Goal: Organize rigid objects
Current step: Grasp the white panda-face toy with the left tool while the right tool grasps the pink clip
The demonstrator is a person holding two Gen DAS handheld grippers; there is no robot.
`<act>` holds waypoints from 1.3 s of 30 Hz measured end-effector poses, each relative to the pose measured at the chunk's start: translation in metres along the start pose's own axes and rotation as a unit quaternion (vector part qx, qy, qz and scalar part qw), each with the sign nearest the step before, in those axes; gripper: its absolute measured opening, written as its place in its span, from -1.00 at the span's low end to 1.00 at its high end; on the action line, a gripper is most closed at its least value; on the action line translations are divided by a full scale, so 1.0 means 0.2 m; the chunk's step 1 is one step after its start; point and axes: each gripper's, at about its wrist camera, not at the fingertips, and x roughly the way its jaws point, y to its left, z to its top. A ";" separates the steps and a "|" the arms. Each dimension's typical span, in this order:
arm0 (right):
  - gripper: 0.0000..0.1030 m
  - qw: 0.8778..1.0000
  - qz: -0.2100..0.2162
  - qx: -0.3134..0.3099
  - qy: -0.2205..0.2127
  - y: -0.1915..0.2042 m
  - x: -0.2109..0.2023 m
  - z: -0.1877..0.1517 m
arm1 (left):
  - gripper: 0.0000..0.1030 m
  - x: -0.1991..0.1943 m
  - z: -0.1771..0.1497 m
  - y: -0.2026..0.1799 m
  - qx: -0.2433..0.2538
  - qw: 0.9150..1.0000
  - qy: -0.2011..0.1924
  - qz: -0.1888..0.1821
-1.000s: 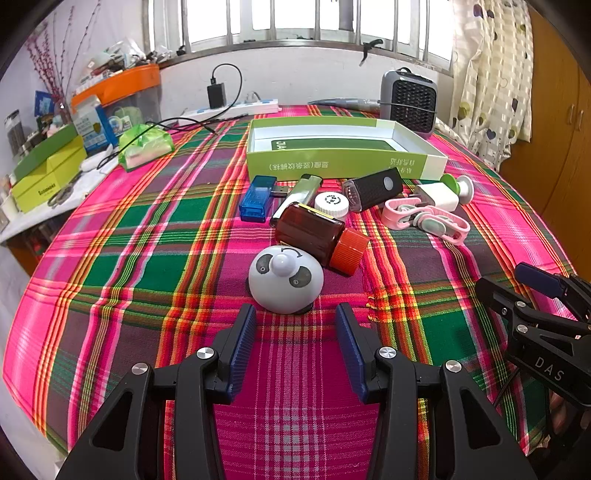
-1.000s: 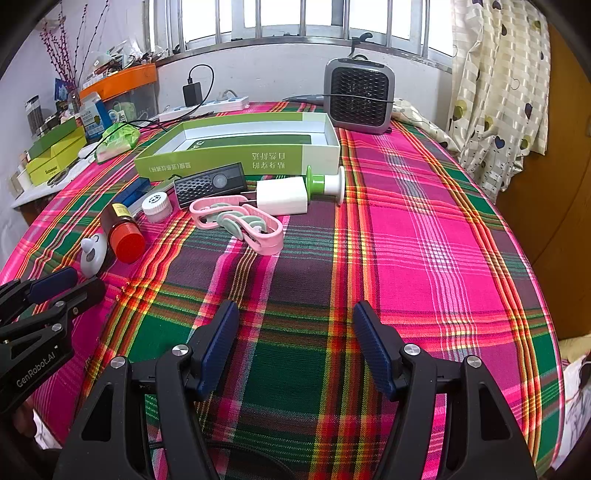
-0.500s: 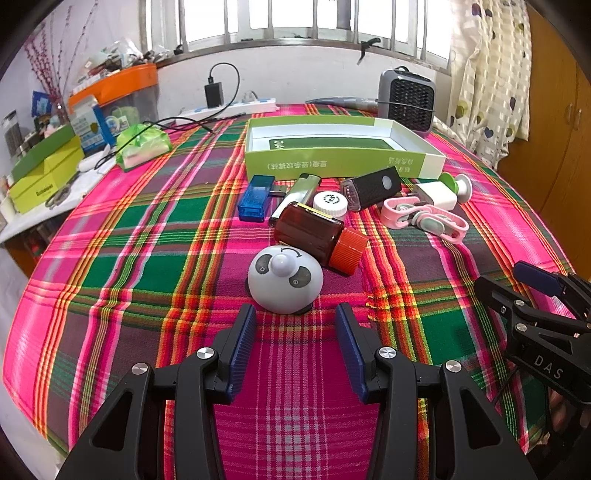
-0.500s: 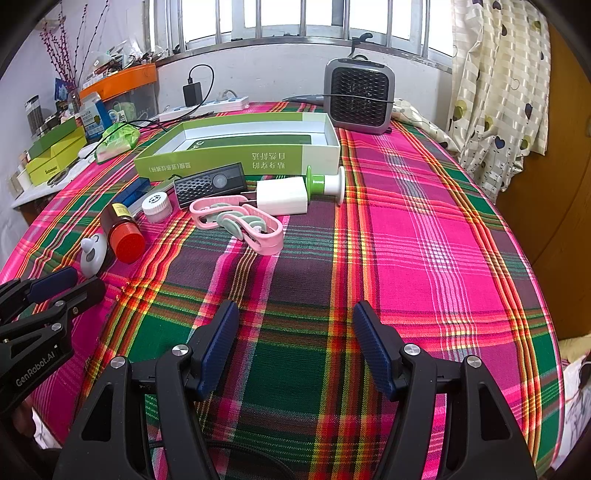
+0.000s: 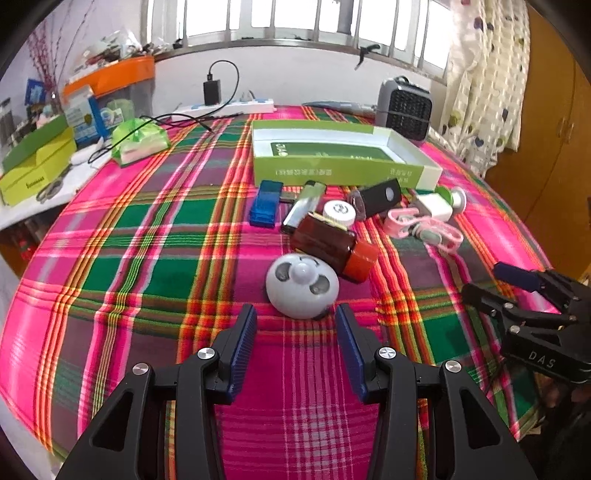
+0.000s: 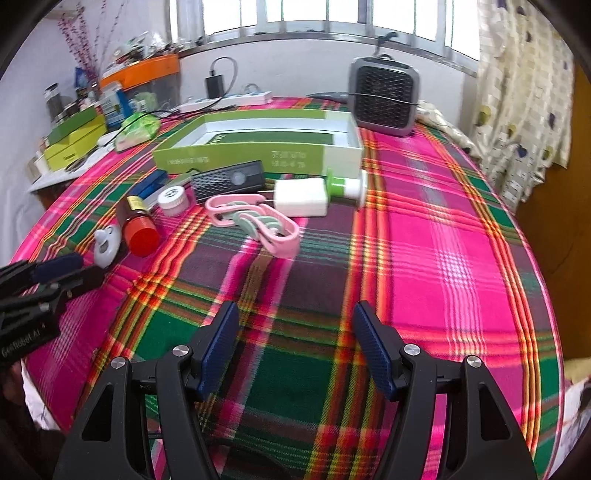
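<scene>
open plaid counter [image 6: 443, 258] on the right half of the right wrist frame: free passage. centre left of that frame is blocked by a cluster: pink clip [image 6: 258, 225], white charger [image 6: 301, 197], black device [image 6: 229, 181], brown bottle [image 6: 138, 229]. behind them the green box [image 6: 258, 155] and the heater [image 6: 384, 101] close off the upper centre. in the left wrist frame, the round grey gadget [image 5: 301, 286] sits just ahead of the left gripper [image 5: 295, 325].

Barred window [image 5: 295, 18] above plaid tablecloth [image 5: 147, 240]

The tablecloth [image 5: 147, 229] looks like woven plaid cloth, kinda fuzzy; the panda gadget [image 5: 301, 286] is smooth matt plastic, the brown bottle [image 5: 325, 242] glossy, green box [image 5: 332, 171] cardboard.
</scene>
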 end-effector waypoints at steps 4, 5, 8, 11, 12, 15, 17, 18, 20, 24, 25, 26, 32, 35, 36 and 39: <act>0.26 0.999 0.017 -0.036 -0.006 0.04 0.01 0.06 | -0.17 0.01 0.02 0.01 0.003 1.000 0.005 -0.012; 0.26 0.999 0.020 -0.046 -0.010 0.05 0.00 0.07 | -0.17 0.02 0.02 0.01 0.003 1.000 0.006 -0.012; 0.26 0.998 0.034 -0.056 -0.010 0.05 0.02 0.11 | -0.17 0.03 0.04 0.01 0.009 1.000 0.007 -0.017; 0.26 0.997 0.038 -0.061 -0.002 0.04 0.05 0.14 | -0.12 0.05 0.05 0.00 0.016 1.000 0.010 -0.024; 0.26 0.997 0.035 -0.062 0.001 0.04 0.06 0.15 | -0.12 0.05 0.05 -0.01 0.018 1.000 0.009 -0.024; 0.26 0.998 0.039 -0.058 0.010 0.02 0.09 0.17 | -0.12 0.07 0.07 -0.01 0.020 1.000 0.011 -0.020; 0.26 0.997 0.045 -0.056 0.014 0.01 0.11 0.19 | -0.12 0.08 0.08 0.00 0.013 1.000 0.013 -0.019; 0.26 0.997 0.048 -0.057 0.015 0.01 0.11 0.19 | -0.12 0.09 0.08 0.01 0.009 1.000 0.014 -0.018; 0.26 0.997 0.053 -0.061 0.019 0.01 0.13 0.21 | -0.11 0.10 0.10 0.02 0.007 1.000 0.016 -0.016; 0.26 0.996 0.054 -0.065 0.025 0.01 0.16 0.24 | -0.10 0.12 0.12 0.04 0.004 1.000 0.020 -0.016; 0.26 0.996 0.055 -0.065 0.026 0.01 0.17 0.25 | -0.09 0.13 0.12 0.04 0.001 1.000 0.022 -0.017; 0.26 0.996 0.057 -0.065 0.027 0.01 0.18 0.25 | -0.09 0.14 0.12 0.04 0.000 1.000 0.026 -0.016; 0.26 0.995 0.063 -0.069 0.039 0.01 0.22 0.26 | -0.10 0.15 0.13 0.05 -0.001 0.999 0.031 -0.015; 0.26 0.995 0.059 -0.076 0.039 0.03 0.23 0.26 | -0.10 0.16 0.14 0.05 0.000 0.999 0.032 -0.013; 0.26 0.994 0.058 -0.078 0.039 0.03 0.23 0.27 | -0.10 0.16 0.14 0.05 0.000 0.999 0.032 -0.014; 0.26 0.994 0.059 -0.080 0.042 0.03 0.24 0.28 | -0.10 0.16 0.15 0.06 -0.008 0.999 0.032 -0.019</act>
